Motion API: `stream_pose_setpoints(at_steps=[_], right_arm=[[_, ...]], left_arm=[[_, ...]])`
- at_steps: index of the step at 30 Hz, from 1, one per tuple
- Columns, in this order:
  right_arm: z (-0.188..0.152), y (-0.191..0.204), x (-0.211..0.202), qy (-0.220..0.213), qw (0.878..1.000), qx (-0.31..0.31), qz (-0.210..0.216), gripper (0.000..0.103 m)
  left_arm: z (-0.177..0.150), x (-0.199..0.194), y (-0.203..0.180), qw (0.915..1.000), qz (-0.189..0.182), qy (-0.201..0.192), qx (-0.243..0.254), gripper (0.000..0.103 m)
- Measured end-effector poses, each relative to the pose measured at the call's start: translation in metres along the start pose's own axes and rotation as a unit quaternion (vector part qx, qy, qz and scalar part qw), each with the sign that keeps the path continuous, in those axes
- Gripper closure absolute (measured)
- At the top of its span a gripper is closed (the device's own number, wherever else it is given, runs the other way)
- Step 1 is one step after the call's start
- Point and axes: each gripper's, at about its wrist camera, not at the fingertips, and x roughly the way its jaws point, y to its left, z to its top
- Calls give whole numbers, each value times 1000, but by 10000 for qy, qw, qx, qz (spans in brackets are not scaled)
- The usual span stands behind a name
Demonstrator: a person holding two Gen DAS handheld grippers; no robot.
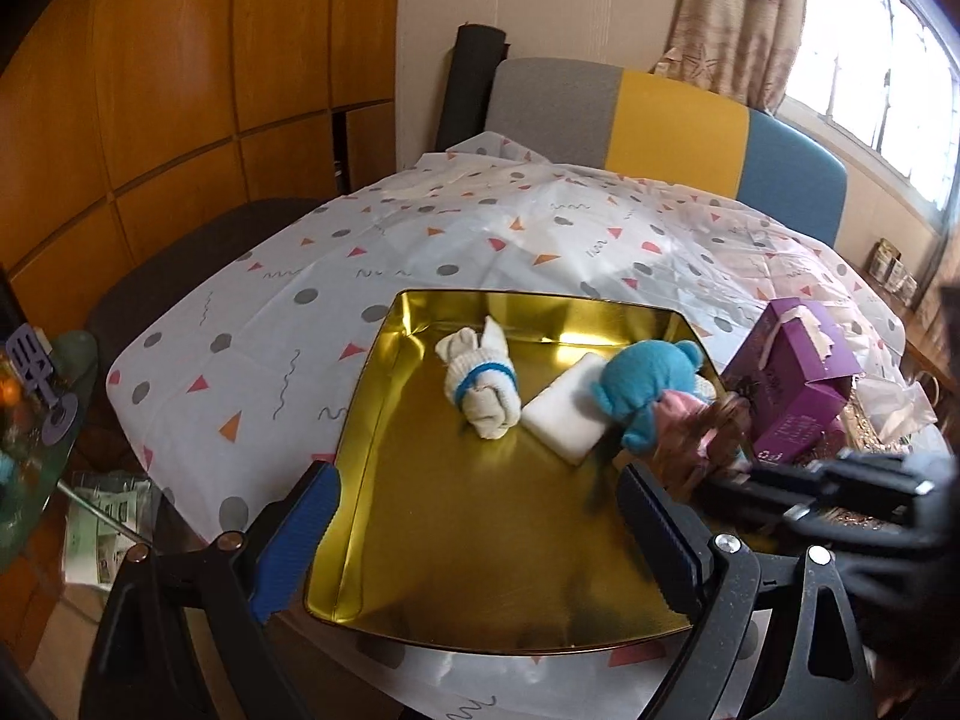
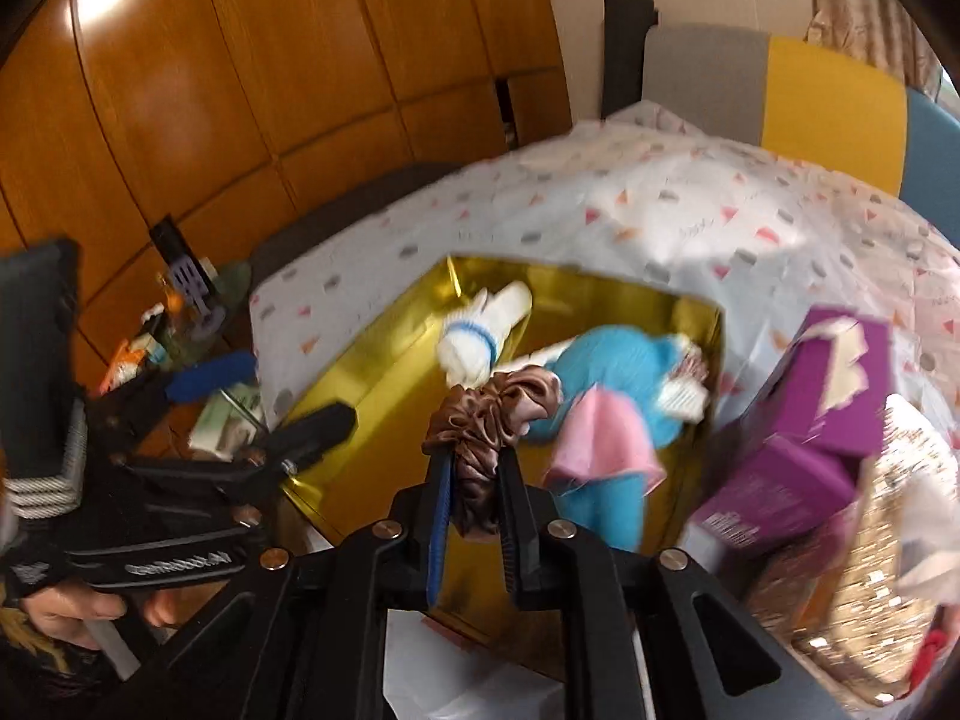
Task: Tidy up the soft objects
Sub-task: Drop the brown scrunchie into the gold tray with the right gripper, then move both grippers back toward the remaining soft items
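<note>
Above the near edge of the gold tray [image 2: 360, 396], the right gripper [image 2: 474, 480] pinches a brown satin scrunchie [image 2: 486, 420], likely light, floppy and slippery, best pinched through its bunched band.

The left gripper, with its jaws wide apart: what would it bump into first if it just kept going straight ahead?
Probably the bare floor of the gold tray, short of the rolled white sock; depth is hard to judge.

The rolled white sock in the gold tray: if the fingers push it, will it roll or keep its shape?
The rolled white sock looks soft and probably light. Its blue band holds the bundle, so it should keep shape. It may slide on the shiny gold tray.
</note>
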Motion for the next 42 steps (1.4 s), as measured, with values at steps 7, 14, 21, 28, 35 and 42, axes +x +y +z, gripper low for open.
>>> stream_pose_setpoints(at_steps=[7,14,21,28,35,42], right_arm=[[-16,-8,29,445,9985,296,-139,65],[-21,-17,10,124,9984,491,-263,64],[-22,-20,-28,-368,9966,373,-641,64],[-29,-34,-67,-791,9912,387,-991,64],[-41,-68,-105,-1106,9815,684,-1408,64],[-62,-121,-140,-1244,9634,1205,-2048,64]], left_arm=[[-1,2,2,10000,-4,6,8,9],[1,-4,-4,9998,-11,-95,145,9],[0,-10,-18,9993,-72,-160,339,9],[-1,-16,-32,9983,-149,-188,535,9],[-3,-18,-46,9969,-221,-173,736,9],[-6,-21,-62,9948,-302,-200,950,9]])
